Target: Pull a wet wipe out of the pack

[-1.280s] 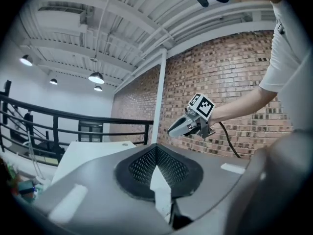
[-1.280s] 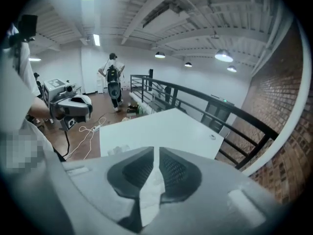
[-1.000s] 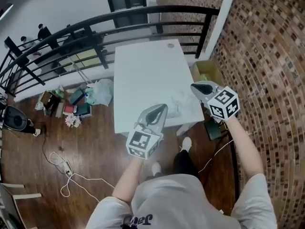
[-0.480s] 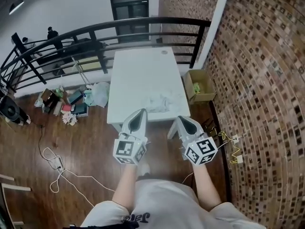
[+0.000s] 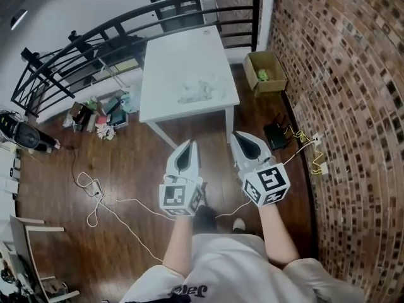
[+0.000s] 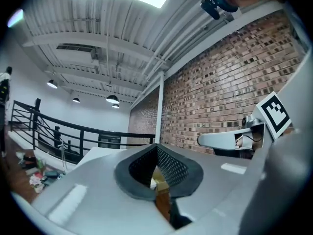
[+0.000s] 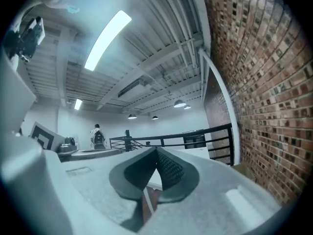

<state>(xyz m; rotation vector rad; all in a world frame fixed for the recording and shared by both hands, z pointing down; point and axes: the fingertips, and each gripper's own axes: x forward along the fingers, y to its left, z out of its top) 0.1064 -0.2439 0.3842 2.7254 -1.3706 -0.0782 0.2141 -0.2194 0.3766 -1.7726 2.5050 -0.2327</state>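
A crumpled heap of white wipes [image 5: 201,88] lies on the white table [image 5: 165,74], far ahead of both grippers; I cannot make out a pack in it. My left gripper [image 5: 188,145] and right gripper [image 5: 238,136] hang side by side over the wooden floor, short of the table's near edge, pointing level toward it. Both are shut with nothing between the pads. In the left gripper view the left gripper [image 6: 157,148] shows its pads meeting at the tip. The right gripper [image 7: 156,153] shows the same in its own view.
A black railing [image 5: 126,33] runs behind the table and a brick wall [image 5: 341,74] stands on the right. An open cardboard box [image 5: 265,71] sits by the wall. Clutter [image 5: 101,112] and white cables [image 5: 95,194] lie on the floor at left.
The view has backed away from the table. Both grippers came off the table's near edge and now hang over the floor; the right one drew in beside the left.
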